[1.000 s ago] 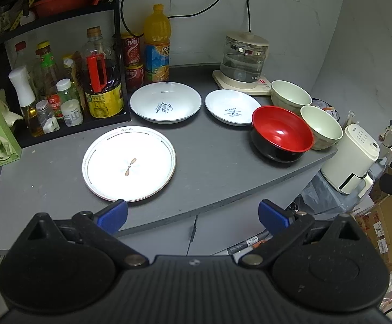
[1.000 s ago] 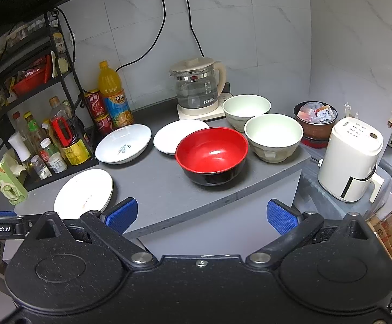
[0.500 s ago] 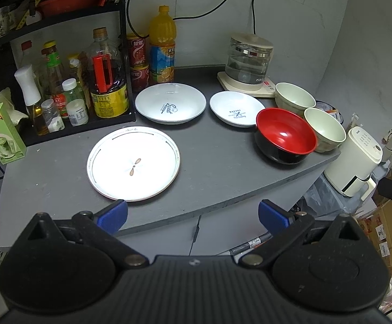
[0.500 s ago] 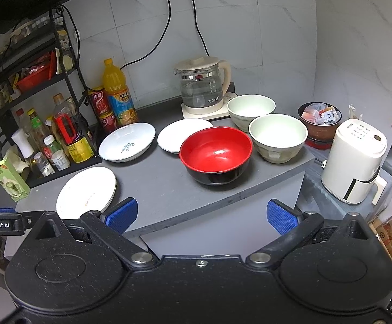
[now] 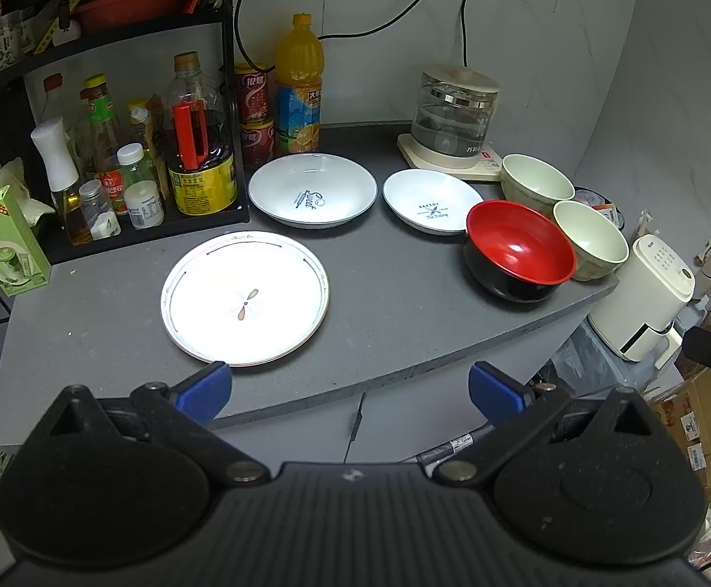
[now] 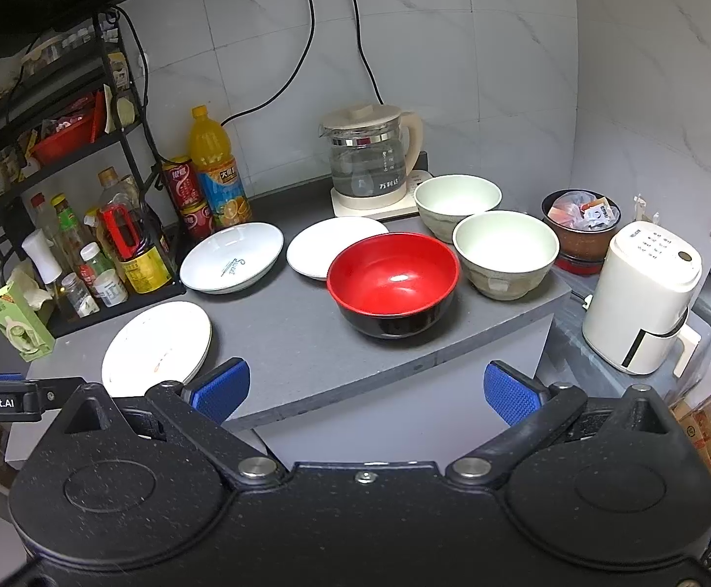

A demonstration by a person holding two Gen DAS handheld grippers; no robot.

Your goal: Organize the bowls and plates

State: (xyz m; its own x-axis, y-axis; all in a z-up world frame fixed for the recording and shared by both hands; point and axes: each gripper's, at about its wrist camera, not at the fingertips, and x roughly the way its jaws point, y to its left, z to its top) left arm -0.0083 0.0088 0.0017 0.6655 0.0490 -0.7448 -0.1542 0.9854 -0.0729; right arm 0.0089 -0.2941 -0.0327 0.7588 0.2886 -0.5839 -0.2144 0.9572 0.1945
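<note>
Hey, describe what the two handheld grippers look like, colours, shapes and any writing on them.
Both match: a speckled matte black body with two round lobes, silver pivot bolts and angled black linkage arms ending in blue, finely textured finger pads. The left gripper has a ribbed centre panel. From the right gripper view, the left one's side bears white lettering ending "enRobot.AI". No cables or sleeves show.
</note>
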